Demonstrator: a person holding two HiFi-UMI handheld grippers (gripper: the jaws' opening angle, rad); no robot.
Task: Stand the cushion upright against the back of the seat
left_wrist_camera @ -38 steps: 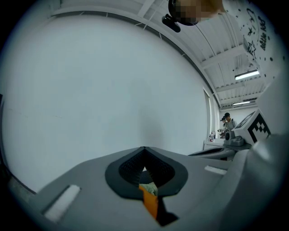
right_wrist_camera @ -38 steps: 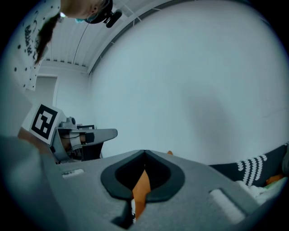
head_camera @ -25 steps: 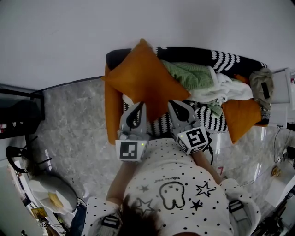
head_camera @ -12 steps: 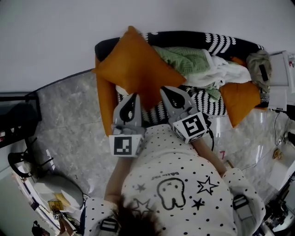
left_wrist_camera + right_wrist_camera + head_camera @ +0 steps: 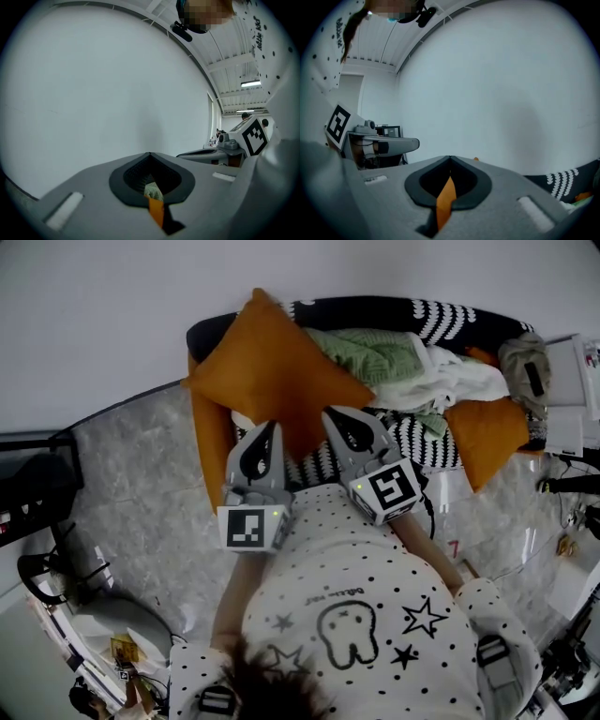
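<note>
A large orange cushion [image 5: 272,381] stands on one corner at the left end of the seat, leaning toward the black backrest [image 5: 366,310]. My left gripper [image 5: 267,430] is shut on its lower left edge, and my right gripper [image 5: 337,416] is shut on its lower right edge. In the left gripper view a strip of the orange cushion [image 5: 156,212] shows pinched in the left gripper [image 5: 152,187]. In the right gripper view, a fold of the cushion [image 5: 445,199] sits clamped in the right gripper [image 5: 449,180]. The cushion's bottom corner is hidden behind the grippers.
The seat has a black and white patterned cover [image 5: 422,442] and an orange armrest [image 5: 208,456] at its left. A green blanket [image 5: 370,351], white cloth [image 5: 445,381], a second orange cushion [image 5: 487,432] and a grey bag [image 5: 525,362] lie further right. A white wall stands behind.
The whole picture has slid left and up a little as the head moved. The cushion and both grippers keep their places relative to the seat.
</note>
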